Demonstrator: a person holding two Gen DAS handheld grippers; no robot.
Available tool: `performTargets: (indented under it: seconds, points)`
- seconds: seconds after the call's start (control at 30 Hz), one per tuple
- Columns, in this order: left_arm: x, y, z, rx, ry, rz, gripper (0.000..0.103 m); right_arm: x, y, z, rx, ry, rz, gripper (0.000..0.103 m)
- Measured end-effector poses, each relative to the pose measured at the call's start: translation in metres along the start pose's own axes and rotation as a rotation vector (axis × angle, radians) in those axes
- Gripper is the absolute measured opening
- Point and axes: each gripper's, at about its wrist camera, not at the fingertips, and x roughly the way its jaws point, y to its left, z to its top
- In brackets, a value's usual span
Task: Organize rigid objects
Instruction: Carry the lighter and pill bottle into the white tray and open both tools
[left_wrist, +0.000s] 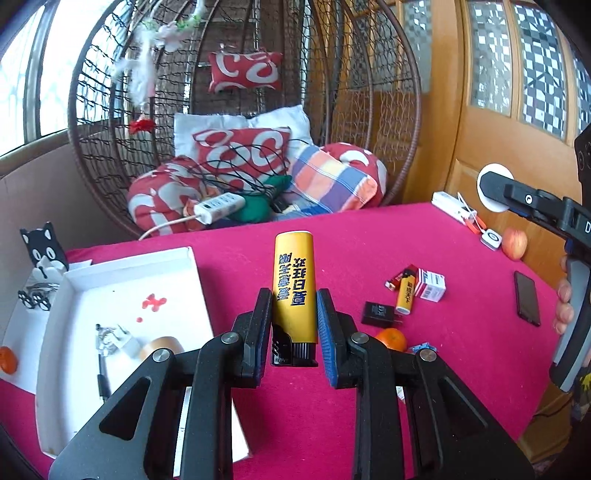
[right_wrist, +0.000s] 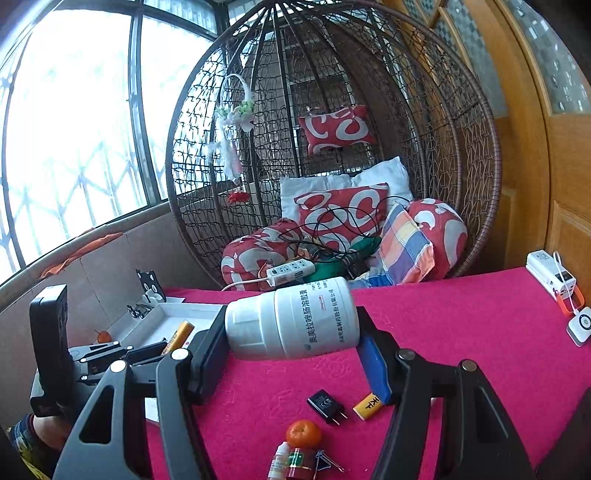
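Though clamped near its black valve end between the narrowly parted jaws of the left gripper (left_wrist: 293, 325), the yellow plastic lighter (left_wrist: 294, 286) juts far forward, could pivot or slip out over the pink-clothed counter (left_wrist: 424, 376). Held sideways in the right gripper (right_wrist: 295, 356), jaws about half spread, the white plastic pill bottle (right_wrist: 291, 319) could roll free. Short of the white cardboard tray (left_wrist: 122, 284), both.

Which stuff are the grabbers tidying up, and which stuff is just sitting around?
Being tidied:
- yellow lighter, clamped in left gripper
- white bottle, clamped in right gripper
- white tray, where things go

Just lying about:
- tangerine
- black plug
- apple
- phone
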Motion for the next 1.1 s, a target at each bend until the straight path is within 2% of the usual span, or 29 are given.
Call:
performTargets:
  seconds: [0.67,1.1]
  points:
    - [-0.026,0.034,-0.003,-0.063,-0.067,0.068,0.024,0.018,0.039,0.015,-0.083,0.012,0.071,0.063]
    - [-0.037,0.067,-0.009,-0.130,-0.083,0.117,0.024,0.050,0.072,0.019,-0.133,0.074,0.148,0.064]
